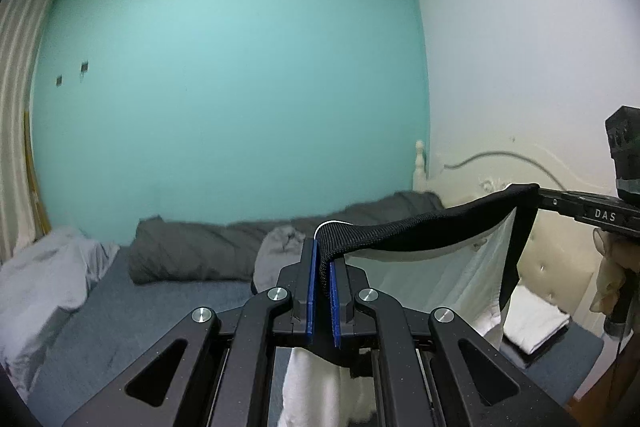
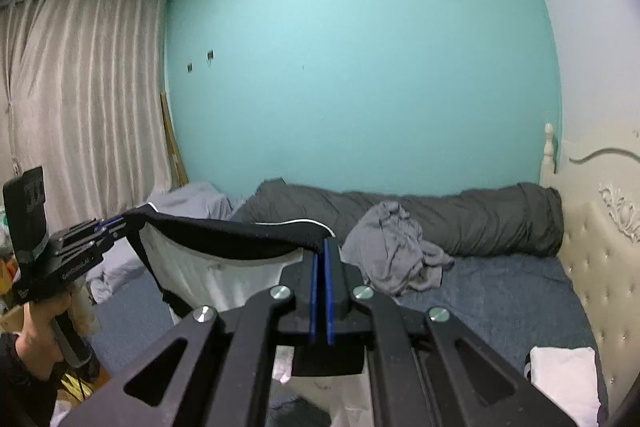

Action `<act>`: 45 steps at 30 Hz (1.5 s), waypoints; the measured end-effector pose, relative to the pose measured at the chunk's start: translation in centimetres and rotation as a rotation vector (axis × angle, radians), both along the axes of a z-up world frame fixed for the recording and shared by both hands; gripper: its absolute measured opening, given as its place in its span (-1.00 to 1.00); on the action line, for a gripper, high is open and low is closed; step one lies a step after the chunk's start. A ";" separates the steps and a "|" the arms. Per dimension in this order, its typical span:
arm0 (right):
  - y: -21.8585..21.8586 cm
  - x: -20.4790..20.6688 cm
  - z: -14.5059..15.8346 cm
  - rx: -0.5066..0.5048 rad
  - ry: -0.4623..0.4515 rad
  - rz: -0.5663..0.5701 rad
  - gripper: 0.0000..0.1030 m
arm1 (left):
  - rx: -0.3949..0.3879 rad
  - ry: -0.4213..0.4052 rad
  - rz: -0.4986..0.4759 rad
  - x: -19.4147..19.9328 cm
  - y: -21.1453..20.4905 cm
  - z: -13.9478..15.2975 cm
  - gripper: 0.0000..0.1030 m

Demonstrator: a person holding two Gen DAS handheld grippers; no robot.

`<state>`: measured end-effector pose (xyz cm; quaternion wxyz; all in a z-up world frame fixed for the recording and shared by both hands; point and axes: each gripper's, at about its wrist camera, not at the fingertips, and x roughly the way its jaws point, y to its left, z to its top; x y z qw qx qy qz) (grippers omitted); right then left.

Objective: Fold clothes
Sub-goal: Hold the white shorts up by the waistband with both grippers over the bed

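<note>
A white garment with a black ribbed band point(image 1: 404, 233) hangs in the air above the bed, stretched between both grippers. My left gripper point(image 1: 323, 255) is shut on one end of the band; white cloth point(image 1: 316, 383) hangs below its fingers. In the same view my right gripper point(image 1: 538, 194) comes in from the right, pinching the other end. In the right wrist view my right gripper point(image 2: 321, 247) is shut on the band point(image 2: 240, 235), and my left gripper point(image 2: 110, 227) holds the far end at the left, with a hand under it. White fabric point(image 2: 200, 279) sags between them.
A blue-sheeted bed point(image 2: 500, 291) lies below. A rolled dark grey duvet point(image 2: 440, 215) runs along the teal wall, with a crumpled grey garment point(image 2: 396, 251) in front. A folded white cloth point(image 2: 564, 375) lies near the cream tufted headboard point(image 2: 600, 259). Curtains point(image 2: 80, 99) hang on the left.
</note>
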<state>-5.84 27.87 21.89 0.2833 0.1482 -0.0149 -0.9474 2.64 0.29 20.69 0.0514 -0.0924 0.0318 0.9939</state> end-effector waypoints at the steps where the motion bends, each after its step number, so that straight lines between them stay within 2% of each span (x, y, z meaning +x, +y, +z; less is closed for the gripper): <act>1: 0.1 0.4 1.0 -0.004 0.010 -0.001 -0.95 | -0.004 0.012 -0.002 0.6 0.2 1.0 -0.89; 7: 0.2 3.5 6.8 0.002 0.077 0.001 -0.95 | -0.030 0.074 -0.016 3.8 0.7 6.5 -0.89; 12: 0.0 6.1 10.7 0.018 0.128 0.012 -0.95 | -0.011 0.099 -0.028 5.9 0.1 9.8 -0.89; 17: -0.1 7.4 11.5 0.045 0.135 0.024 -0.95 | 0.011 0.091 -0.055 6.5 -1.0 10.0 -0.89; 20: 0.1 8.0 11.0 0.043 0.117 0.028 -0.95 | 0.007 0.068 -0.054 6.0 -1.1 8.8 -0.89; 24: -0.8 6.9 8.4 0.077 0.064 0.020 -0.95 | 0.006 0.010 -0.048 3.9 -0.9 5.8 -0.89; 27: -1.7 5.4 5.6 0.102 0.015 0.019 -0.95 | 0.016 -0.061 -0.041 1.1 -0.9 2.4 -0.89; 32: -2.3 1.0 0.9 0.102 -0.087 0.004 -0.95 | 0.027 -0.149 -0.023 -3.8 -1.3 -2.1 -0.89; 38: -3.6 -4.4 -3.3 0.113 -0.146 -0.004 -0.95 | 0.045 -0.213 -0.004 -9.4 -2.0 -5.3 -0.89; 45: -4.1 -12.7 -8.0 0.110 -0.211 -0.021 -0.95 | 0.063 -0.287 0.018 -16.1 -2.7 -8.8 -0.89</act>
